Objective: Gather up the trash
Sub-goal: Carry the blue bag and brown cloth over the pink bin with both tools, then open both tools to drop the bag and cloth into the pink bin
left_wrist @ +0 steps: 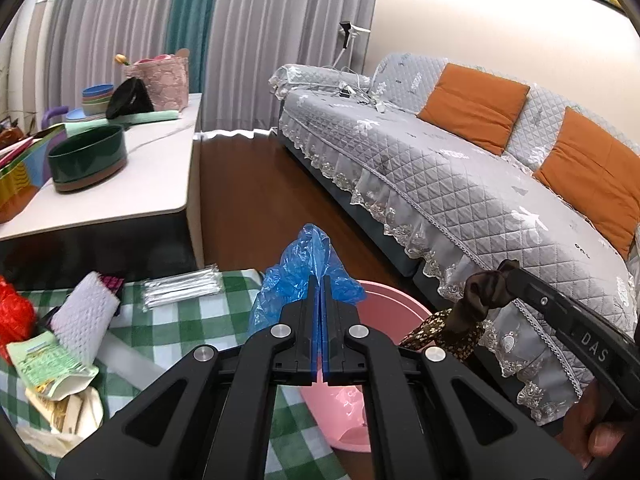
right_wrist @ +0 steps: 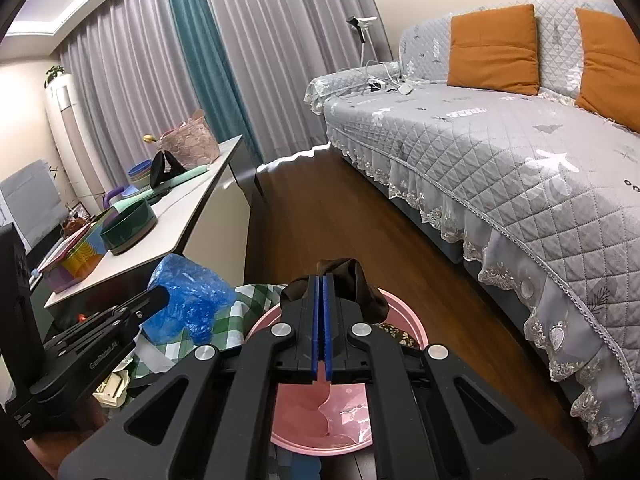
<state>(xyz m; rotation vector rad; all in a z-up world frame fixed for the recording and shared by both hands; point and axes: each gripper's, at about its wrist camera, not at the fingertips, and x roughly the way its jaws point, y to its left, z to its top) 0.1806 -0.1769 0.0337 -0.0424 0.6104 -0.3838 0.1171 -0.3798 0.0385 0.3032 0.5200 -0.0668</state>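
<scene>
**Left wrist view: both grippers loaded, bin between them**

Left wrist view shows the left gripper (left_wrist: 322, 280) clenched on a crumpled blue plastic bag (left_wrist: 298, 272), which billows out past the fingertips toward 12 o'clock. The pink bin (left_wrist: 384, 300) sits just beyond, from 1 o'clock down to 5 o'clock of the jaws, at the edge of the green checked cloth (left_wrist: 192, 320). At 3 o'clock the right gripper (left_wrist: 516, 270) pinches a brown scrap of fabric (left_wrist: 480, 296), its patterned tail hanging near the bin's rim.

More trash waits on the cloth at 9 o'clock: a white foam sleeve (left_wrist: 86, 312), a green printed packet (left_wrist: 48, 364), a bundle of silver sticks (left_wrist: 182, 286) and something red (left_wrist: 14, 316).

Risks, as I judge them: the bag is light and bulky, so a release made while it hangs over the rim and not the hollow would let it drift onto the cloth or the wooden floor (left_wrist: 256, 200). The fabric's trailing end may drape over the rim and pull the piece out. With both tools converging, they could knock each other or tip the bin.

Right wrist view adds what the left hides: the bin's inside (right_wrist: 320, 408), which looks almost bare, and the brown fabric directly over it, while the blue bag at 10 o'clock hangs over the cloth, outside the rim. Only the left view shows the remaining litter.
</scene>
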